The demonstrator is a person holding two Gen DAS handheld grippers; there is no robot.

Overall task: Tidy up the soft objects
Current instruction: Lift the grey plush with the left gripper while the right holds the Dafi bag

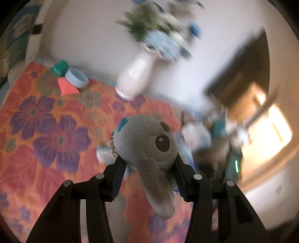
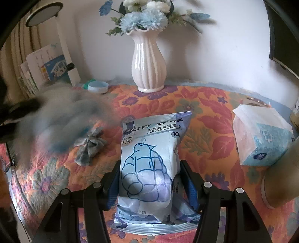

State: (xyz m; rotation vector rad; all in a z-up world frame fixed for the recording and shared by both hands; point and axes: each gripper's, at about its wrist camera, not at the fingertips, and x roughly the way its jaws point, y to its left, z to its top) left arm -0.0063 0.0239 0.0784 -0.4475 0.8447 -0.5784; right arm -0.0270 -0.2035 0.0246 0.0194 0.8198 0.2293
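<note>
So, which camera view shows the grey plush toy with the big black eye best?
The left wrist view: the grey plush toy sits sharp and close, clamped in the left gripper, its eye and a long limb visible. The right wrist view shows it only as a grey motion-blurred smear at the left.

You are looking at a white ribbed vase (image 2: pixel 148 61) standing upright at the back of the desk, holding blue and white flowers (image 2: pixel 145 17). A floral cloth (image 2: pixel 205 115) in orange, red and purple is covering the desk. A pale blue round lid (image 2: pixel 98 86) is lying left of the vase, with a green cap (image 1: pixel 60 67) just behind it. Leaflets (image 2: pixel 46 67) are leaning at the far left.
</note>
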